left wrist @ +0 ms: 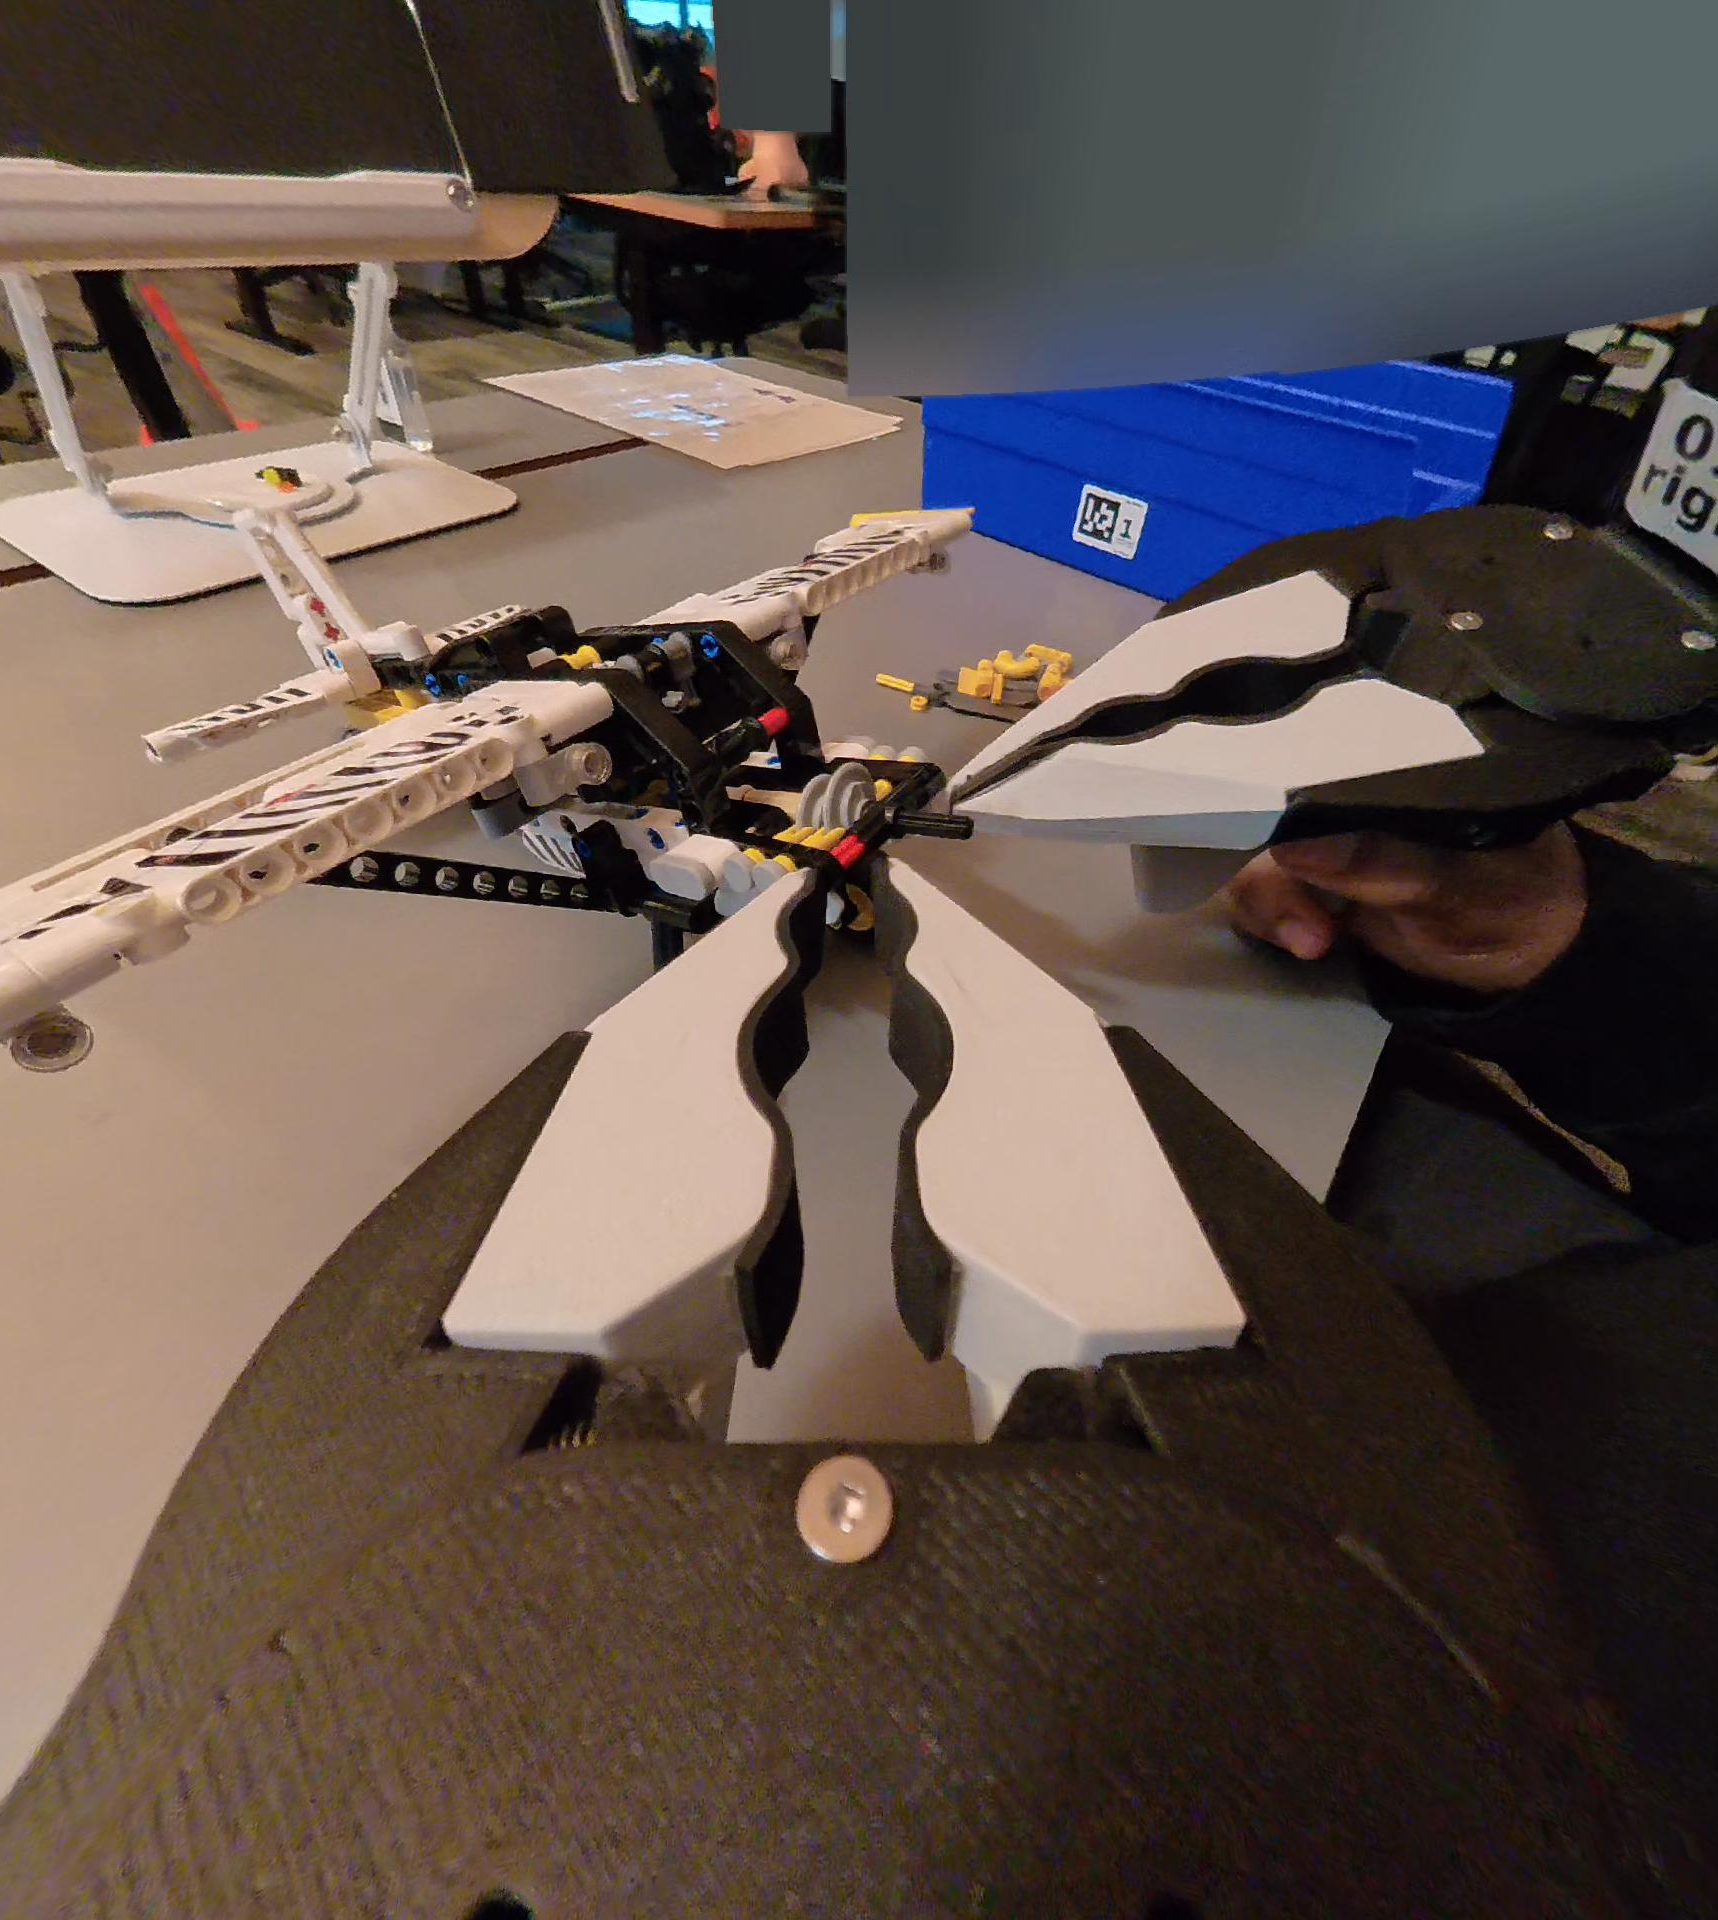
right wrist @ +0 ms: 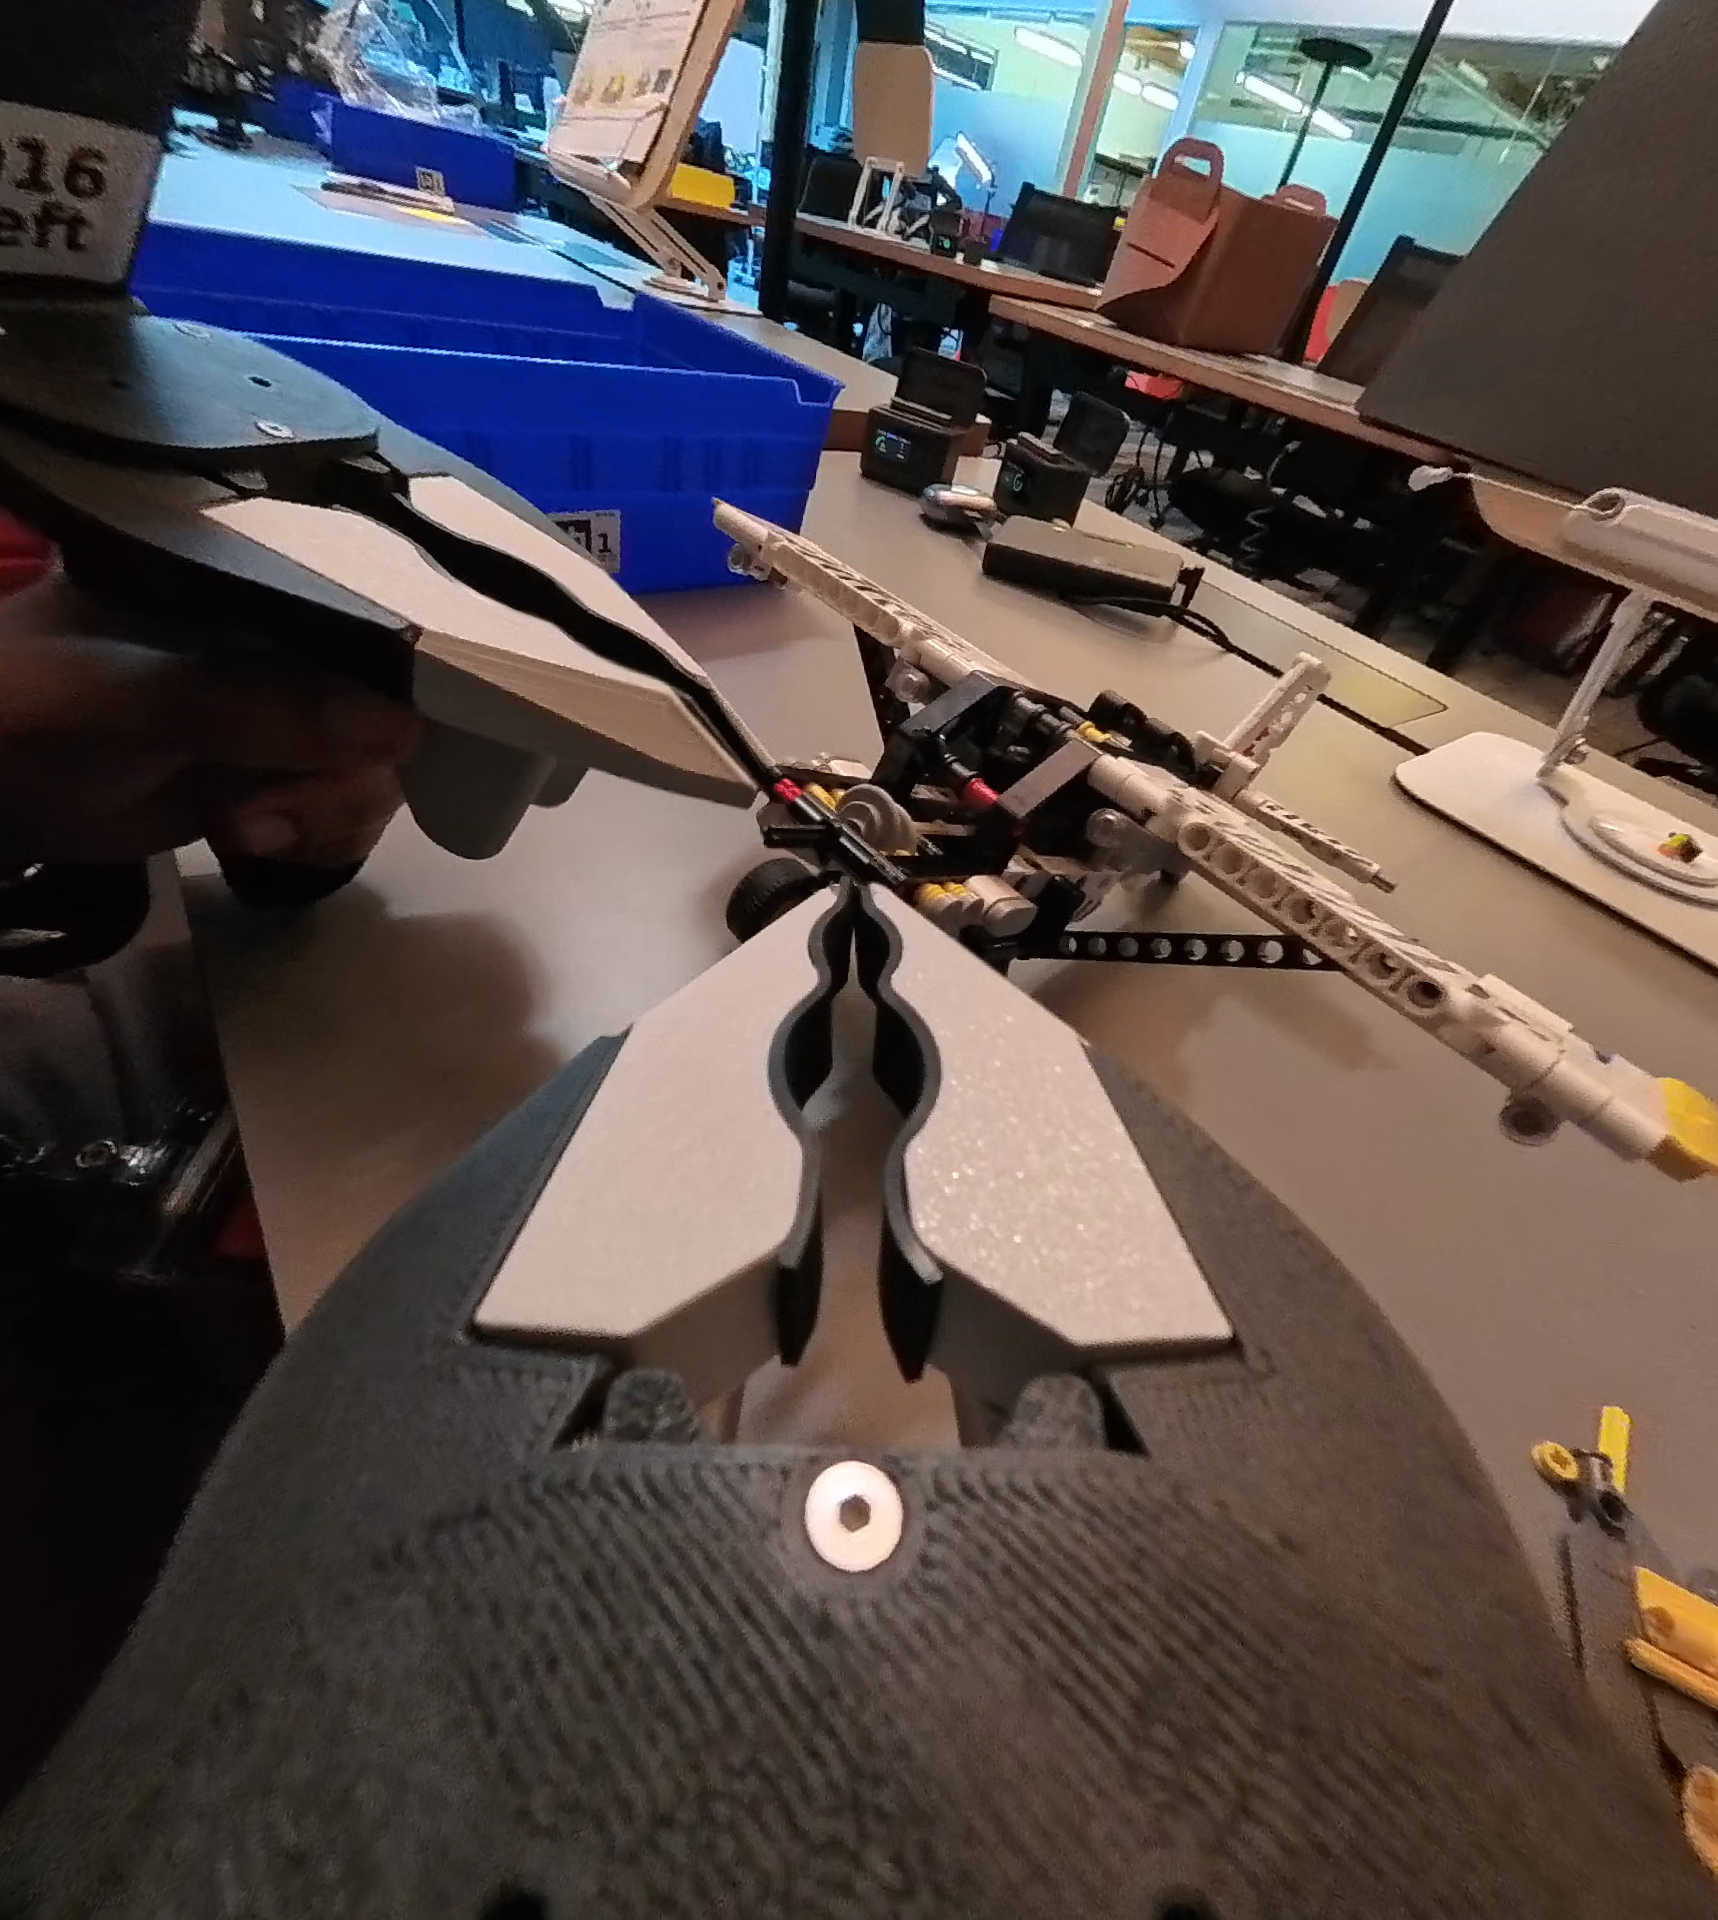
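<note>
A white and black building-brick plane model [left wrist: 543, 727] stands on the grey table [left wrist: 263, 1195]. My left gripper [left wrist: 844, 883] is at the model's front frame, by a red bush [left wrist: 844, 852]. Its fingertips stand a little apart, with a yellow and white part showing between them, and nothing is pressed in the grasp. In the right wrist view the left gripper [right wrist: 767, 781] comes in from the upper left. My right gripper [right wrist: 850, 891] is shut, its tips right by the end of a black axle [left wrist: 933, 824] that sticks out of the frame beside a grey disc [left wrist: 839, 795].
A blue bin [left wrist: 1198, 457] stands behind the model. Loose yellow parts [left wrist: 1011, 670] lie to its right on the table. A white stand [left wrist: 242, 520] and a paper sheet [left wrist: 699, 405] are at the back. Black devices [right wrist: 1083, 561] lie beyond the plane's wing. My two grippers' fingertips are within a few centimetres of each other.
</note>
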